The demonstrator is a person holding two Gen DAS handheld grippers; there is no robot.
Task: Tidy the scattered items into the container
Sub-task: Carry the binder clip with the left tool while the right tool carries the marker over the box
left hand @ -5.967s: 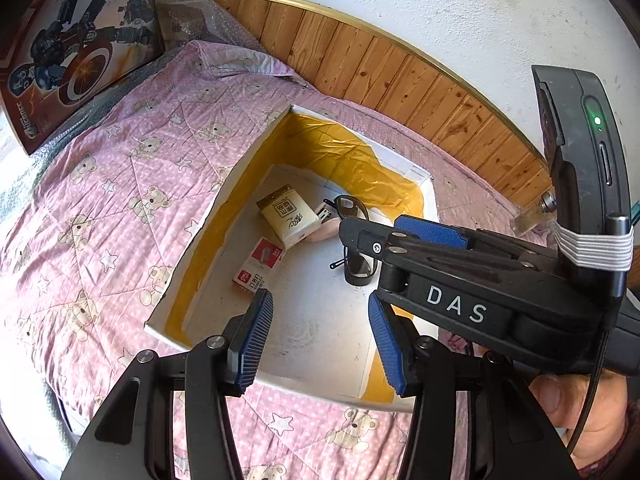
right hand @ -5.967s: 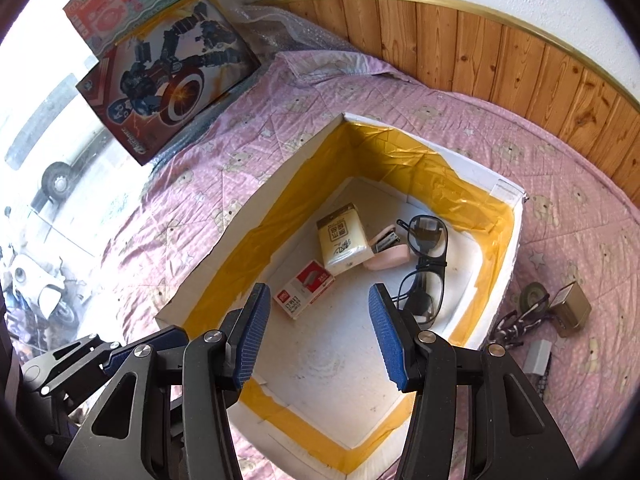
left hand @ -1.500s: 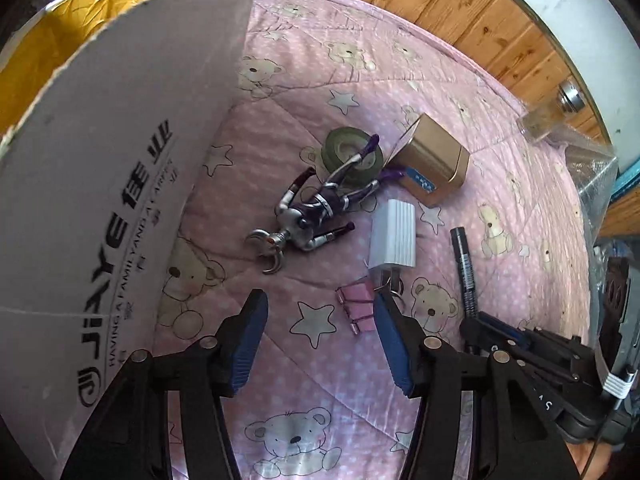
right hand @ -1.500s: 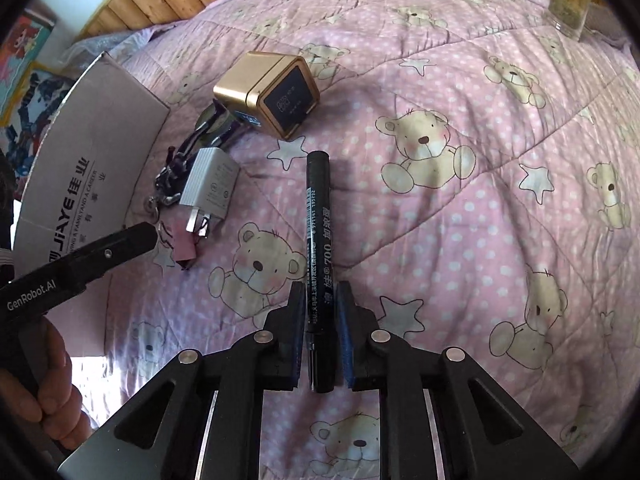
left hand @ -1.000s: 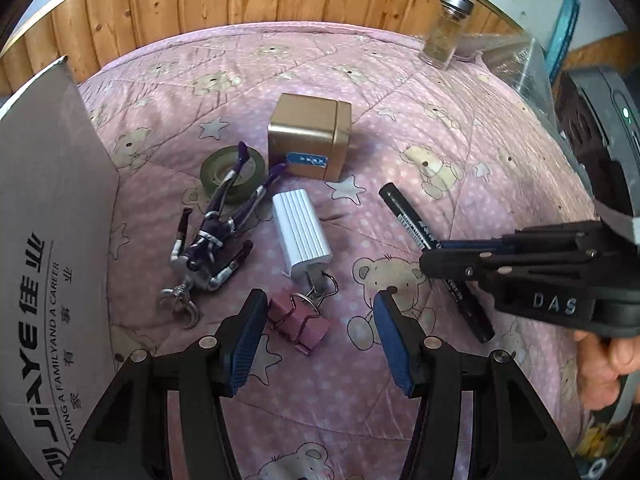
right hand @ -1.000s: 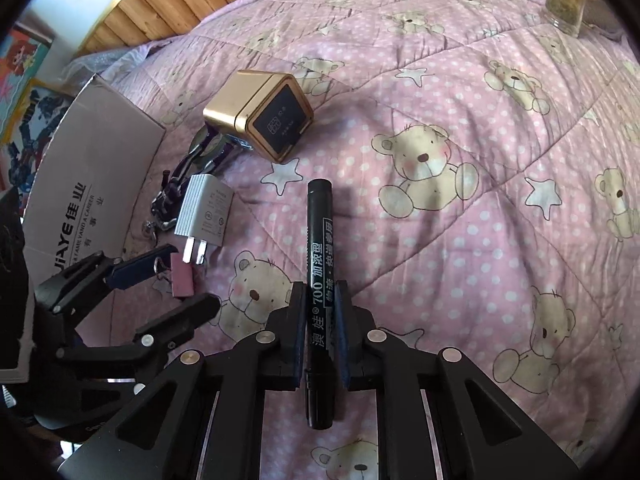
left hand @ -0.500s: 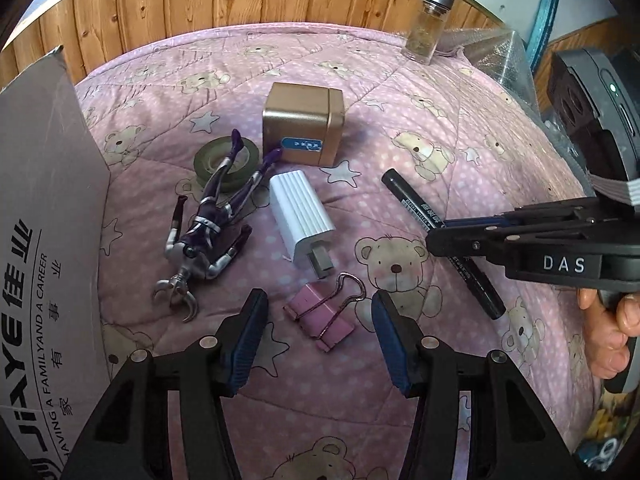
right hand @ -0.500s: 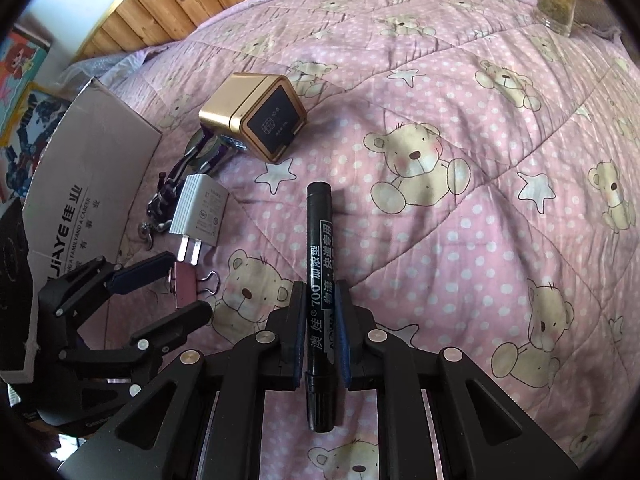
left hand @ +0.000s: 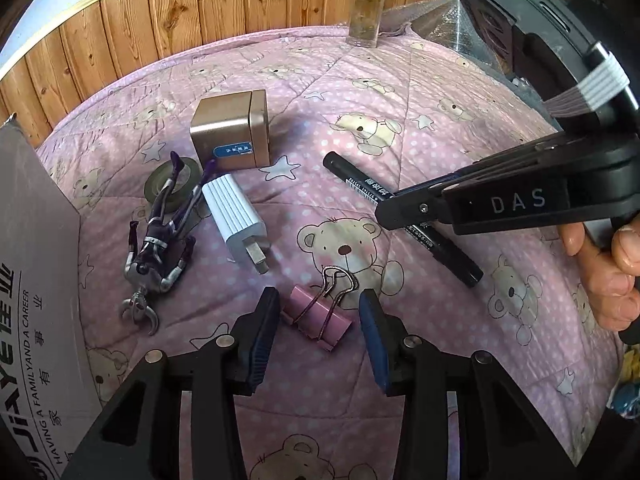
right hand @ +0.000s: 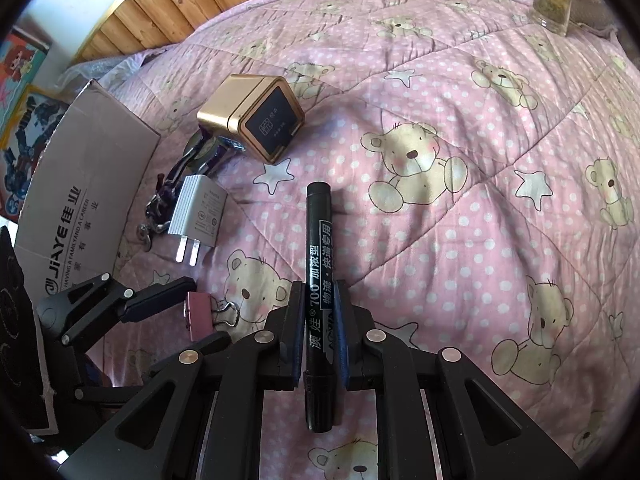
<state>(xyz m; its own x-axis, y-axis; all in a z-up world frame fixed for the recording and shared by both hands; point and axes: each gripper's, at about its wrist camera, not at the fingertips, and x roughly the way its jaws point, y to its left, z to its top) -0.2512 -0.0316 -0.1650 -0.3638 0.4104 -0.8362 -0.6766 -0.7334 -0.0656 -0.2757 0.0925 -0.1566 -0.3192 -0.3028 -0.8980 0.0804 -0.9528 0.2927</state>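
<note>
My left gripper (left hand: 316,312) is open, its blue pads on either side of a pink binder clip (left hand: 320,320) lying on the quilt. The same binder clip (right hand: 198,316) shows in the right wrist view between those fingers. My right gripper (right hand: 318,320) is shut on a black marker (right hand: 318,264), and that marker (left hand: 360,182) pokes out past the right gripper's arm in the left wrist view. A white charger plug (left hand: 236,216), a purple toy figure (left hand: 160,236), a green tape roll (left hand: 162,186) and a gold box (left hand: 232,136) lie nearby. The cardboard box (left hand: 32,280) stands at left.
A glass jar (left hand: 366,8) stands at the back by the wooden wall panel (left hand: 160,32). A hand (left hand: 608,264) holds the right gripper at the right edge. The pink bear quilt (right hand: 480,200) stretches open to the right of the marker.
My left gripper has moved down and forward, so its open pads now straddle the pink binder clip. The right gripper stays shut on the marker, barely shifted.
</note>
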